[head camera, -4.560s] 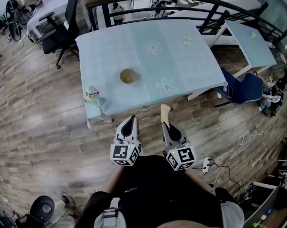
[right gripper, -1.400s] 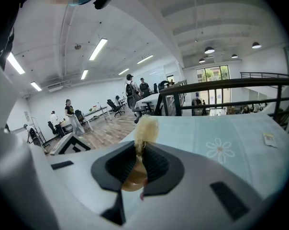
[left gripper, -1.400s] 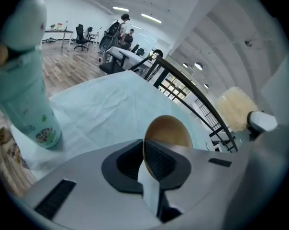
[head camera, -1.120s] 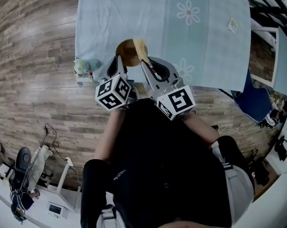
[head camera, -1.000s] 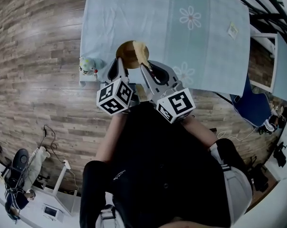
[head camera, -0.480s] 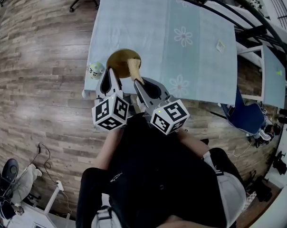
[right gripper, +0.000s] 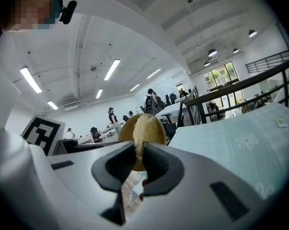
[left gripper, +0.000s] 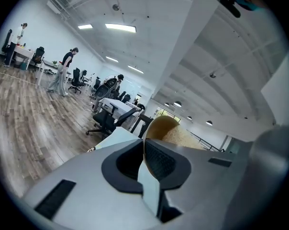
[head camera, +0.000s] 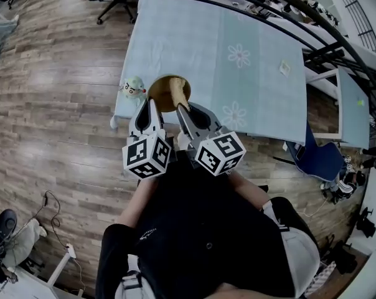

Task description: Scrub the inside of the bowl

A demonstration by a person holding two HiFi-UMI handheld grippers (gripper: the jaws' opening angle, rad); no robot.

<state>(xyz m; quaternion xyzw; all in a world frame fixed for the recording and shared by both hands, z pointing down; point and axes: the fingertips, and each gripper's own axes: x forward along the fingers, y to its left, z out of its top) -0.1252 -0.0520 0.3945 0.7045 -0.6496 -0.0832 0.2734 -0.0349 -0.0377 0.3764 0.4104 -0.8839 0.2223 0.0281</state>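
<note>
Nearest, on the left gripper (head camera: 148,106), fingers clenched on the thin rim of the bowl (head camera: 162,91), seen edge-on between them in the left gripper view. Beside it, on the right gripper (head camera: 183,109), fingers grasping the lower end of a pale sponge (head camera: 177,91), its upper part lying against the inside of the bowl. Bowl tilted on its side, held in the air over the near edge of the tabletop (head camera: 194,36). Just left of it, a small toy (head camera: 134,88) at the corner. Far across, a small card (head camera: 284,69).
</note>
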